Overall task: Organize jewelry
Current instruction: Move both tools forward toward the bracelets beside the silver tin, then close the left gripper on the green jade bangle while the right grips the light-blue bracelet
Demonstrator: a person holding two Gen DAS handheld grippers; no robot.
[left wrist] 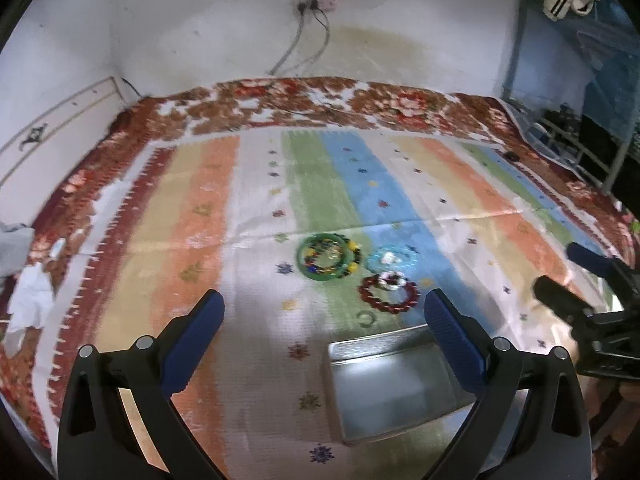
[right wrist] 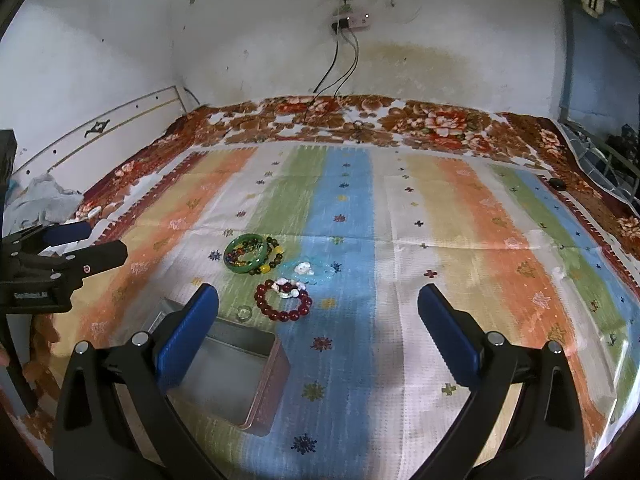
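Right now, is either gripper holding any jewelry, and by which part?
Nothing is held. The left gripper and right gripper are both open and empty; the red bead bracelet and green bangle lie on the cloth.

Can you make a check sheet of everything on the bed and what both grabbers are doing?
Surface: striped pastel cloth over a red floral blanket.
Job's things: open metal tin, empty; green bangle ringing multicoloured beads; dark red bead bracelet; pale blue bracelet; small silver ring, all beside the tin.
Clutter: small black object; crumpled grey cloth.
Grippers: left gripper and right gripper open, holding nothing.
Cables: two from a wall socket.
Surroundings: stained white wall; blue metal frame.
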